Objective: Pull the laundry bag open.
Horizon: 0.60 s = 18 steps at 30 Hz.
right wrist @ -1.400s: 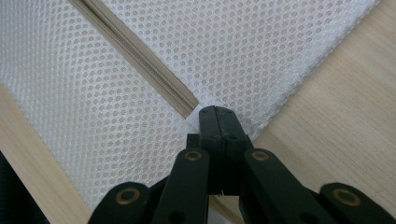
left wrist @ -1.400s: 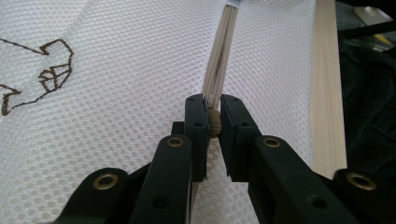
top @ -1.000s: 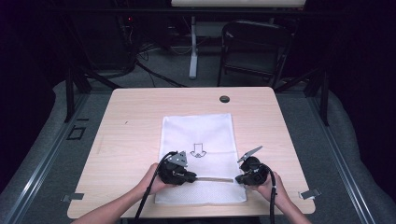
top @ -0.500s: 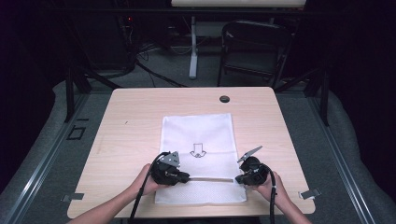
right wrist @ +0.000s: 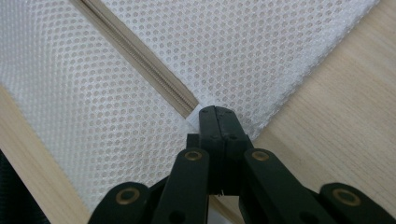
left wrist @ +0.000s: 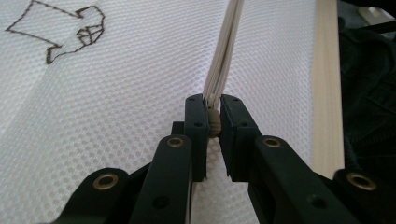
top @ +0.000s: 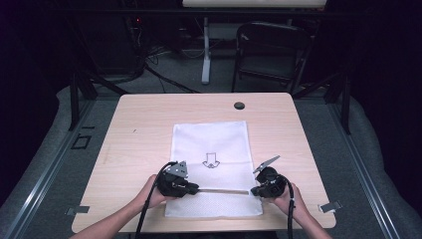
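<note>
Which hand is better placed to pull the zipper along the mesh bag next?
Left, probably. The left tool is shut on the zipper pull, with the zipper stretching ahead of it. The right tool pinches the mesh bag edge at the zipper's end, anchoring it.

White mesh bag (top: 211, 144) flat on table (top: 139, 124), arrow mark on it. Left gripper (top: 195, 188) and right gripper (top: 253, 191) at opposite ends of its zipper (top: 224, 190), near front edge.
</note>
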### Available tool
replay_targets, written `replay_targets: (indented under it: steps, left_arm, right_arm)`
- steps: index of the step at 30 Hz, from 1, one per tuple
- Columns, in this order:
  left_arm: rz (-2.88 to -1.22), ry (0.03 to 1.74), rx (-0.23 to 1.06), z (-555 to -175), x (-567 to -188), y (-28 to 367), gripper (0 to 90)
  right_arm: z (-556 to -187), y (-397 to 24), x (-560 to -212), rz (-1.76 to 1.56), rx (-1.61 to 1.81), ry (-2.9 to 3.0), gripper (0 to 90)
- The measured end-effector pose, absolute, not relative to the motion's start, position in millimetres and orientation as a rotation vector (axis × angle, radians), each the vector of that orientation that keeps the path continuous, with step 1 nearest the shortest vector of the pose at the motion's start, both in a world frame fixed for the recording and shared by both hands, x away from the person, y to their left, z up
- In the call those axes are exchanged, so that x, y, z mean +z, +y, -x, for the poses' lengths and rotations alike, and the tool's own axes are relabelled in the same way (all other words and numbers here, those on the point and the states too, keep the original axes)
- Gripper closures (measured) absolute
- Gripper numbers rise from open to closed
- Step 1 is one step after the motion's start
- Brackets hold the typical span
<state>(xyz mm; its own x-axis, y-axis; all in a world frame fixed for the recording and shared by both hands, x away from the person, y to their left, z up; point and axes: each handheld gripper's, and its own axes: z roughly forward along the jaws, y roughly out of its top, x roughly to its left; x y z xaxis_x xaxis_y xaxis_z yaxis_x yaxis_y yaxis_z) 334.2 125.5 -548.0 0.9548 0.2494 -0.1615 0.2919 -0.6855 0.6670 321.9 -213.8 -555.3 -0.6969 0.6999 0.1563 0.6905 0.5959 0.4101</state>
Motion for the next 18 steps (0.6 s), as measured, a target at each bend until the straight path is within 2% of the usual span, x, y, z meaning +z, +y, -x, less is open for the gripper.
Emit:
replay_targets:
  steps: [18]
  left_arm:
    - [-2.359, 0.383, -0.065, -332.6, -548.8, 138.0, 81.9]
  right_arm:
    - [-321.8, -213.2, -554.7, -1.215, 0.69, 2.79, 90.0]
